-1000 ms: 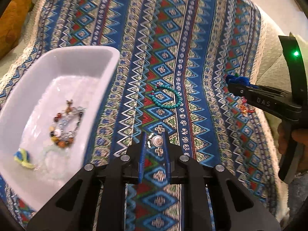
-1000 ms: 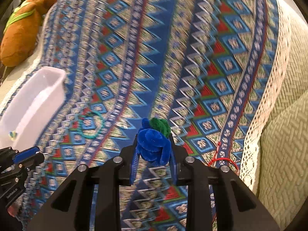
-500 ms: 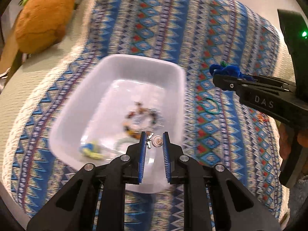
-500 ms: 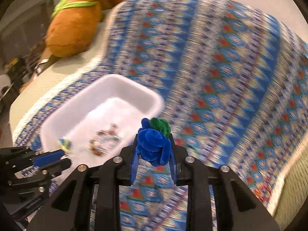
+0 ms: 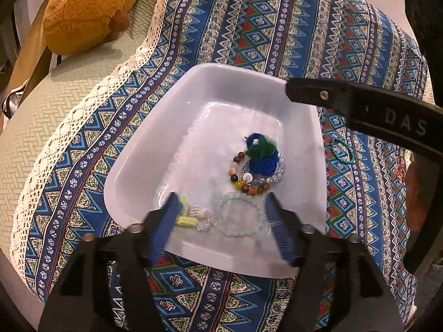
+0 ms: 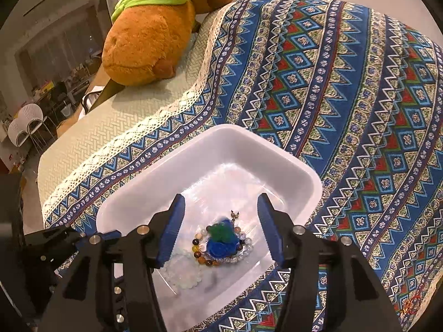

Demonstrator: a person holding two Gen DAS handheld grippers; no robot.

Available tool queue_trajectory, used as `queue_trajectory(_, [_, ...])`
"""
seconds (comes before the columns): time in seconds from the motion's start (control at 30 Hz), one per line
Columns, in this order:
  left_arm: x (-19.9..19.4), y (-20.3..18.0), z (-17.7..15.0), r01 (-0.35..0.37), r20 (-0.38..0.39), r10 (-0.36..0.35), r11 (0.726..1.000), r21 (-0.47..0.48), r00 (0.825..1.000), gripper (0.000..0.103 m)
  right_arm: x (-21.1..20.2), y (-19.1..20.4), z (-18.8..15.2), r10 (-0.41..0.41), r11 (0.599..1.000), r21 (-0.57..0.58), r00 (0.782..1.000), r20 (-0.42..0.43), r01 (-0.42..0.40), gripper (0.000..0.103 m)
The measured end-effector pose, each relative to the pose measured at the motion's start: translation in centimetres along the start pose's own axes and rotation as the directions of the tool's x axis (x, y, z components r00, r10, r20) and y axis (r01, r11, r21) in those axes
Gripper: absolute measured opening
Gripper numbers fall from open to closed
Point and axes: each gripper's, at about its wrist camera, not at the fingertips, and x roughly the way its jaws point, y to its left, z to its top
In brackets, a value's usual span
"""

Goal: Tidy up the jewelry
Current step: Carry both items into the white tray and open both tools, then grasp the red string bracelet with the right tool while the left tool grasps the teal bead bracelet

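A white tray (image 5: 133, 166) (image 6: 288, 163) sits on the patterned blue cloth. In it lie a blue and green fuzzy piece (image 5: 263, 155) (image 6: 223, 238) on a multicoloured bead bracelet (image 5: 250, 185) (image 6: 200, 257), a pale bead bracelet (image 5: 241, 218) (image 6: 182, 276), a small clear piece (image 5: 206, 222) and a yellow piece (image 5: 185, 218). My left gripper (image 5: 221, 221) is open and empty over the tray's near side. My right gripper (image 6: 220, 227) is open and empty above the fuzzy piece. A turquoise bracelet (image 5: 342, 152) and a red piece (image 5: 400, 168) (image 6: 412, 303) lie on the cloth to the right of the tray.
A brown plush animal (image 5: 85, 11) (image 6: 157, 27) lies at the back left on the cream lace-edged cover (image 5: 69, 96). The right gripper's body (image 5: 373, 116) reaches over the tray's right rim. A room with white chairs (image 6: 25, 121) lies beyond the left edge.
Both grippers moved over the tray and opened. The small clear piece dropped from the left one and the blue and green fuzzy piece from the right one; both now lie in the tray.
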Motion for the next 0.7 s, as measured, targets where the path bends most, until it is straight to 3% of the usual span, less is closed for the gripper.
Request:
queue_trajectory(0.1, [-0.7, -0.9, 0.2, 0.011, 0.023, -0.012, 1.000, 0.018, 1.000, 0.069, -1.6, -1.7, -0.9, -0.050, 0.999, 0.022, 0.999, 0.017, 0.049, 0.056])
queue_trajectory(0.27, [-1.8, -4.7, 0.6, 0.096, 0.050, -0.100, 0.993, 0.073, 0.994, 0.070, -5.5, -7.2, -4.3, -0.157, 0.983, 0.098, 0.987, 0.017, 0.155, 0.056])
queue_trajectory(0.33, [-1.8, -6.3, 0.6, 0.127, 0.052, -0.132, 0.987, 0.094, 0.990, 0.071, -7.4, -10.1, -6.5, -0.238, 0.964, 0.126, 0.971, -0.001, 0.236, 0.056])
queue_trajectory(0.47, [-1.1, -10.2, 0.3, 0.198, 0.045, -0.206, 0.969, 0.151, 0.977, 0.071, -10.5, -16.5, -11.0, -0.401, 0.893, 0.194, 0.913, -0.072, 0.407, 0.056])
queue_trajectory(0.6, [0.4, -13.5, -0.2, 0.237, 0.019, -0.245, 0.953, 0.187, 0.969, 0.071, -12.6, -21.5, -14.6, -0.464, 0.831, 0.277, 0.876, -0.132, 0.483, 0.056])
queue_trajectory(0.7, [2.0, -15.7, -0.3, 0.242, 0.003, -0.248, 0.947, 0.213, 0.969, 0.071, -13.6, -23.6, -16.2, -0.484, 0.808, 0.306, 0.863, -0.144, 0.504, 0.056])
